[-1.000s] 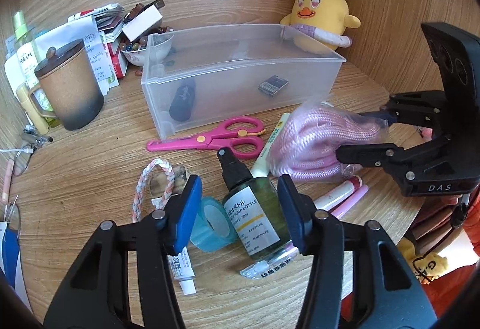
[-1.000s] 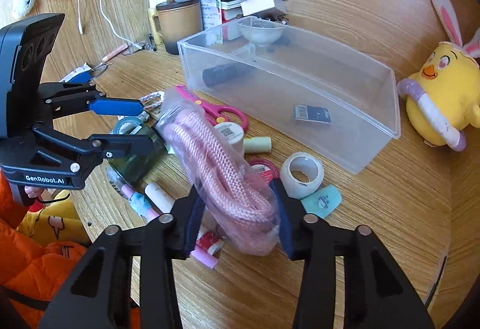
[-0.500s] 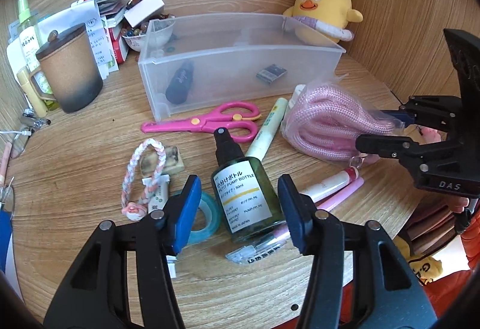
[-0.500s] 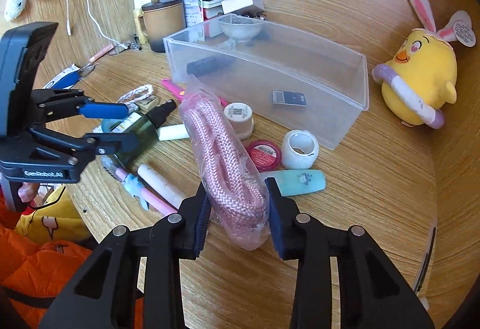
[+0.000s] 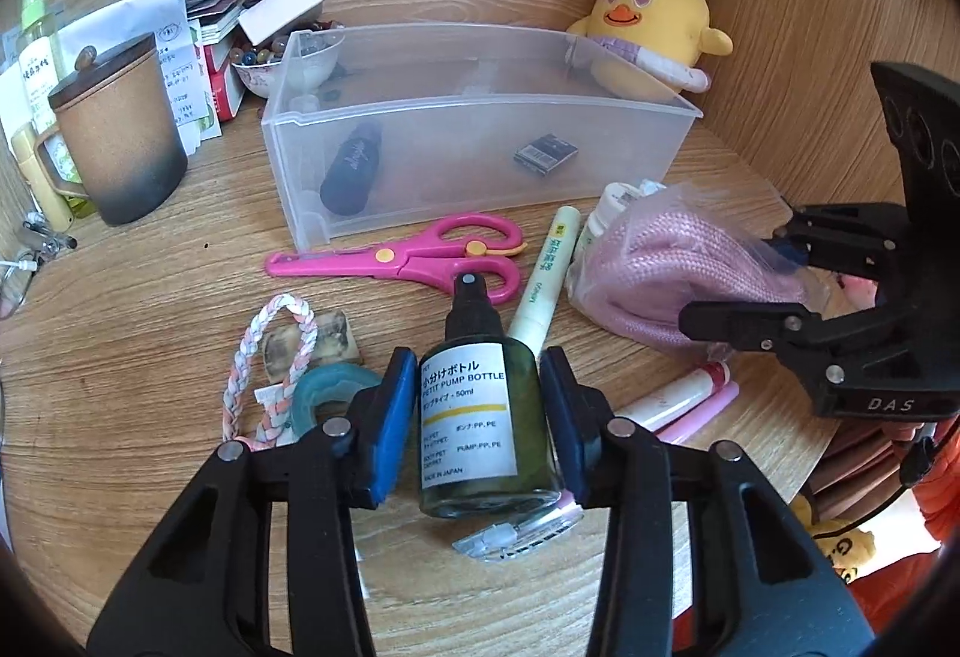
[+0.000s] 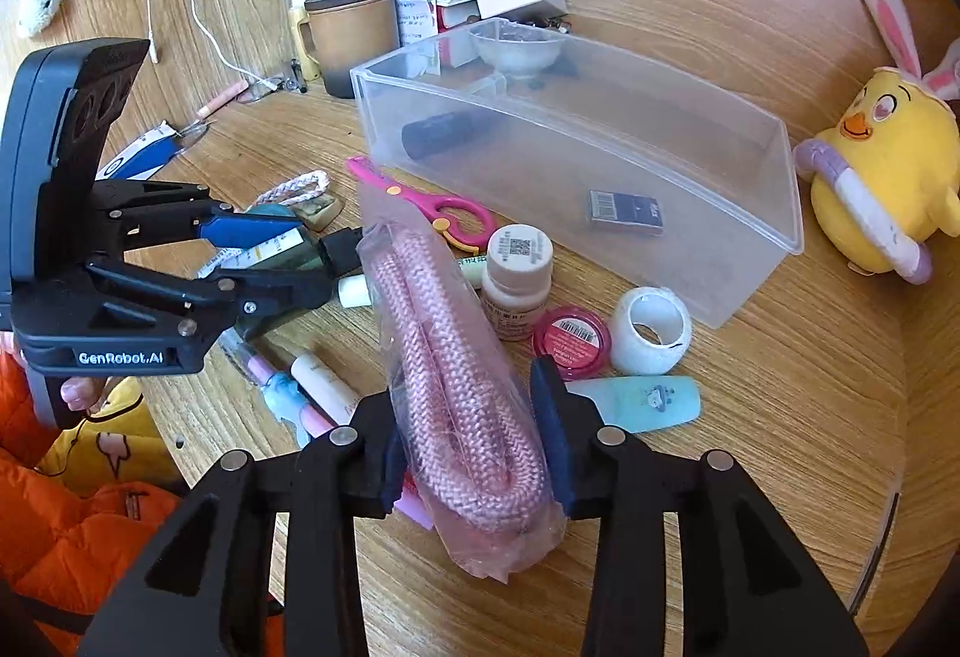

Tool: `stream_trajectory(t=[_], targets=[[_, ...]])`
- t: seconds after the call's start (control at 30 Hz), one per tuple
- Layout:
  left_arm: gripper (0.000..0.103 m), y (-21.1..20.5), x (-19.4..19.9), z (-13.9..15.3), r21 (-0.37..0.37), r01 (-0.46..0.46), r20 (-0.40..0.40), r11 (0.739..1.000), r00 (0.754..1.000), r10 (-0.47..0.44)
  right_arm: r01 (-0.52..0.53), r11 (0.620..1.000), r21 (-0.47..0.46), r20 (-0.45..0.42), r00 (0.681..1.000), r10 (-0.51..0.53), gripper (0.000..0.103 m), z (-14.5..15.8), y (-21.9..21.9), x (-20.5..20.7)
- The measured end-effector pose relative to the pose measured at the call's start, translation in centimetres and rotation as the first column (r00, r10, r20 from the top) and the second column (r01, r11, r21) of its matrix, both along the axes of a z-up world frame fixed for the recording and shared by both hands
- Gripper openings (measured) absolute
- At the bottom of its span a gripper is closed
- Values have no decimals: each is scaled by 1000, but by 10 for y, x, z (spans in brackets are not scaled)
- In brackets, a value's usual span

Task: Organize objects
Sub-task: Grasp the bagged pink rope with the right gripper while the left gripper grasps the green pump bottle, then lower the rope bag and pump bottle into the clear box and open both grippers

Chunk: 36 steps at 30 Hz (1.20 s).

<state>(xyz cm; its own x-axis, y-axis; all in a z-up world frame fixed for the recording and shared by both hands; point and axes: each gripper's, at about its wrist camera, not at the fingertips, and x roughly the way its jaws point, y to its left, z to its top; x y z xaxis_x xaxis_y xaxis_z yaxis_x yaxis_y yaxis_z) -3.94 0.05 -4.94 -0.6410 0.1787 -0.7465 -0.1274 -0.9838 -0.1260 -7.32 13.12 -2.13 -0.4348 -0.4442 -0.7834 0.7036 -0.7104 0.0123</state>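
My left gripper (image 5: 478,417) is shut on a green pump bottle (image 5: 474,411) with a black cap and white label, held just above the table. It also shows in the right wrist view (image 6: 282,261). My right gripper (image 6: 474,435) is shut on a clear bag of pink rope (image 6: 462,375), lifted off the table; the bag also shows in the left wrist view (image 5: 666,267). A clear plastic bin (image 5: 480,135) stands behind, holding a dark tube (image 5: 353,168) and a small black card (image 5: 545,153).
Pink scissors (image 5: 414,255), a white-green marker (image 5: 543,279), a braided cord (image 5: 270,357), a blue tape ring (image 5: 324,387) and pens lie in front of the bin. A brown mug (image 5: 120,135) stands left, a yellow chick plush (image 5: 648,21) right. A white jar (image 6: 517,279), red tin (image 6: 570,339) and tape roll (image 6: 651,327) lie near the bin.
My left gripper has closed on the green pump bottle and lifted it. My right gripper has raised the rope bag and drawn it back slightly.
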Motion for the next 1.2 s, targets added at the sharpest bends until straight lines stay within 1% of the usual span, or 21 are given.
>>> stream_trajectory(t=[0.03, 0.13, 0.17, 0.33, 0.47, 0.63, 0.83, 1.0, 1.13, 1.2], targets=[[42, -1, 0, 1, 4, -5, -2, 1000, 1000, 5, 9, 1000, -11, -1, 1000, -9, 32, 1, 2, 1], [42, -5, 0, 5, 14, -16, -14, 1000, 1000, 16, 39, 999, -31, -8, 999, -39, 22, 4, 8, 1], [42, -6, 0, 8, 17, -19, -20, 1000, 1000, 20, 49, 998, -36, -9, 999, -49, 20, 5, 10, 1], [42, -7, 1, 20, 17, -28, -60, 999, 998, 29, 88, 995, -53, -28, 996, -89, 20, 11, 16, 0], [42, -9, 1, 31, 28, -35, -91, 999, 995, 38, 99, 992, -75, -47, 994, -103, 20, 18, 19, 1], [42, -11, 0, 48, 31, -36, -135, 999, 990, 40, 106, 988, -112, -86, 990, -116, 20, 36, 23, 6], [42, -14, -4, 72, 17, -45, -202, 999, 978, 47, 123, 974, -191, -114, 983, -146, 20, 61, 33, 3], [42, -19, -16, 89, 11, -55, -243, 998, 969, 56, 145, 964, -222, -157, 971, -182, 20, 80, 34, -12], [42, -24, -31, 96, 14, -58, -256, 998, 965, 59, 172, 954, -245, -190, 957, -221, 20, 95, 34, -27], [42, -27, -42, 97, 10, -63, -250, 998, 966, 64, 191, 949, -252, -206, 947, -245, 20, 100, 33, -35]])
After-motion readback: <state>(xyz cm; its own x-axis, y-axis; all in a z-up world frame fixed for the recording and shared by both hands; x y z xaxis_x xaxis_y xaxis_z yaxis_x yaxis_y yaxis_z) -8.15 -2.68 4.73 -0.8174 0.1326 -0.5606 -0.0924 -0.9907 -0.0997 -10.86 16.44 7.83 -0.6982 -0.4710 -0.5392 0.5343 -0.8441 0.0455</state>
